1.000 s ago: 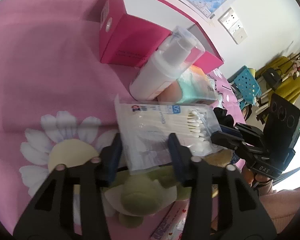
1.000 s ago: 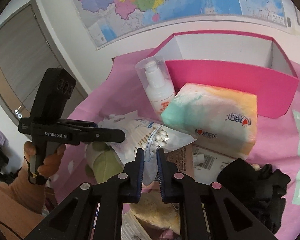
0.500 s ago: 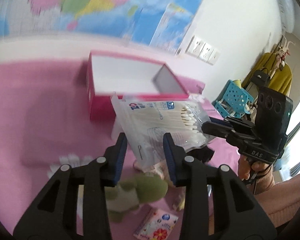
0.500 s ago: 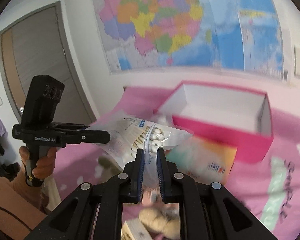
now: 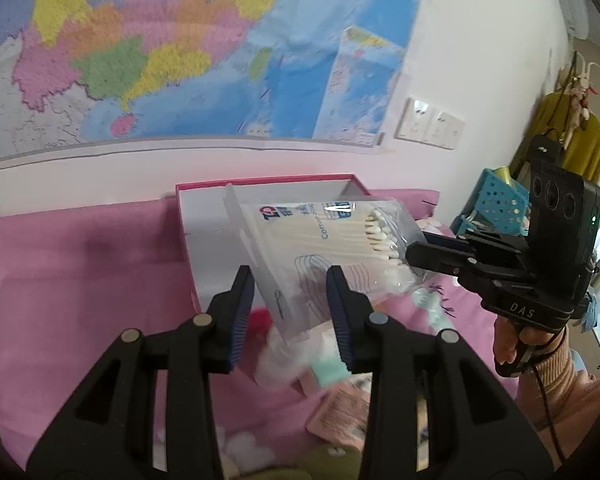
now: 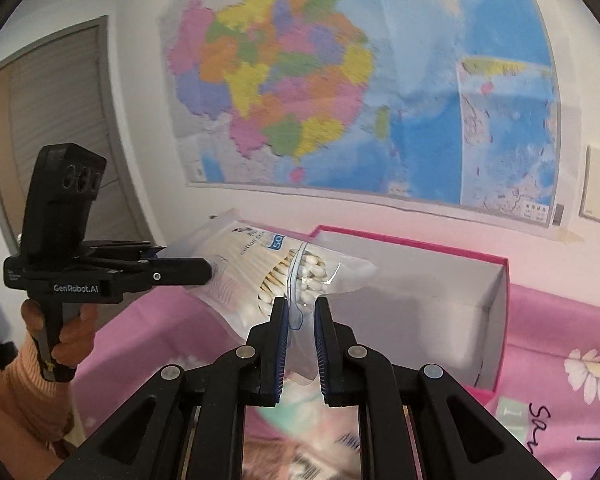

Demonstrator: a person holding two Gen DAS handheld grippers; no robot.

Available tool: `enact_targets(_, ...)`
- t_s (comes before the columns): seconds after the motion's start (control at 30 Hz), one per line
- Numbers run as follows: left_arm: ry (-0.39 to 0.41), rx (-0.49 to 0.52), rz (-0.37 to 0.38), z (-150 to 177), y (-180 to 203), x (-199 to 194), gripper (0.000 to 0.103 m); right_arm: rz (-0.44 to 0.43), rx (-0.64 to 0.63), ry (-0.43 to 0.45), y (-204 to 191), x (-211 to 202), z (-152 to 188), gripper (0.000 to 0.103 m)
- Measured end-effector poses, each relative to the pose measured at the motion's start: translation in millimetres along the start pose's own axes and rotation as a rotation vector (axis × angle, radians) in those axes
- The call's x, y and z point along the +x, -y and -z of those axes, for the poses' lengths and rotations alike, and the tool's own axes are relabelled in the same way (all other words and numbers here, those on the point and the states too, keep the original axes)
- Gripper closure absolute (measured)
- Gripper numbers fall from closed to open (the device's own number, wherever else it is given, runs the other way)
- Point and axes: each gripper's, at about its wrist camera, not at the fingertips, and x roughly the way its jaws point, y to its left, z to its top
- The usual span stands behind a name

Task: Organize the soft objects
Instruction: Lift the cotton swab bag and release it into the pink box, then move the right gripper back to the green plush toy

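A clear bag of cotton swabs [image 5: 320,236] hangs in the air over the open pink box [image 5: 268,182], held at both ends. My left gripper [image 5: 289,276] is shut on the bag's printed end, the plastic squeezed between its blue pads. My right gripper [image 6: 302,312] is shut on a thin fold of the bag [image 6: 268,276] at the swab-tip end. In the right wrist view the left gripper [image 6: 208,270] grips the bag from the left, and the box [image 6: 412,244] lies right behind the bag. The right gripper [image 5: 410,252] comes in from the right in the left wrist view.
Below the bag lie a mint and peach tissue pack [image 5: 328,368], a pink packet [image 5: 340,416] and a green plush toy [image 5: 324,464] on the pink flowered cloth [image 5: 80,280]. A wall with a map stands close behind the box. A blue basket [image 5: 496,200] is at the far right.
Both grippers have risen with the bag, lifting it off the pile of objects and carrying it over the pink box. The views have tilted up and now show the wall map.
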Motion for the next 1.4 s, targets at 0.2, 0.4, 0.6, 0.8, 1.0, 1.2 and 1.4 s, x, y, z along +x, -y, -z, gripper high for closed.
enact_targets(0.2, -0.084, -0.038, -0.026, -2.8, -21.5, 48.2, 0.064, 0.015, 0.054, -0.087, 33.3, 49.0, -2.7, 0.090)
enact_targets(0.4, -0.155, -0.044, -0.080, 0.1, -33.5, 85.2, 0.064, 0.064, 0.060, -0.182, 51.0, 94.1, 4.9, 0.089)
enact_targets(0.6, -0.146, -0.041, -0.163, 4.5, -36.0, 91.4, 0.064, 0.103, 0.087, -0.291, 61.2, 127.3, 15.5, 0.072)
enact_targets(0.8, -0.076, -0.049, -0.199, 4.4, -33.8, 68.8, 0.064, 0.115, 0.108, -0.285, 61.8, 117.4, 20.2, 0.067)
enact_targets(1.0, 0.077, -0.034, -0.168, 18.1, -15.9, 8.7, 0.039, 0.043, 0.089, -0.193, 42.9, 70.1, 17.7, 0.057)
enact_targets(1.2, 0.112, 0.033, -0.114, 41.1, 10.2, -23.2, 0.037, -0.047, 0.074, -0.121, 15.1, 16.2, 27.3, 0.053)
enact_targets(1.4, 0.046, 0.042, -0.130, 80.0, 14.1, -30.7, 0.037, -0.137, 0.074, -0.145, -14.6, -12.8, 55.1, 0.052)
